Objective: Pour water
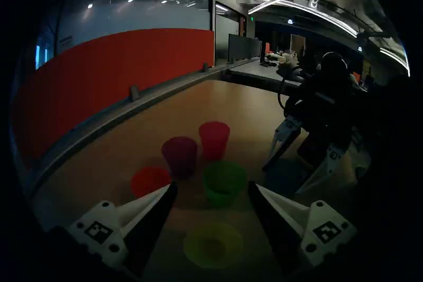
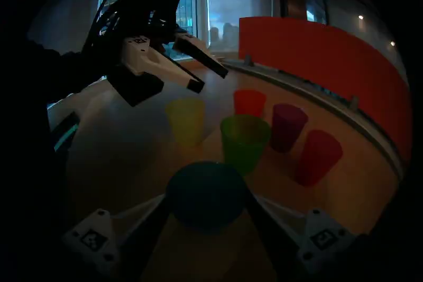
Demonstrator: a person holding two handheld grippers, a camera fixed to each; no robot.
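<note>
My right gripper point(image 2: 207, 202) is shut on a dark teal cup point(image 2: 206, 189), held upright low over the wooden table point(image 2: 132, 139). Beyond it stand a green cup point(image 2: 244, 142), a yellow cup point(image 2: 186, 120), an orange cup point(image 2: 249, 103), a purple cup point(image 2: 287, 126) and a pink cup point(image 2: 317, 156). My left gripper point(image 1: 211, 187) is open, hovering over the yellow cup point(image 1: 213, 244), with the green cup point(image 1: 224, 181) just ahead. Purple point(image 1: 180, 156), pink point(image 1: 214, 139) and orange point(image 1: 149, 180) cups stand behind. The light is too dim to tell whether any cup holds water.
A red partition point(image 1: 121, 65) with a grey rail runs along the table's far edge. The right gripper point(image 1: 296, 147) and its holder stand at the right in the left gripper view. The left gripper point(image 2: 210, 80) hangs above the yellow cup. Windows point(image 2: 227, 7) lie behind.
</note>
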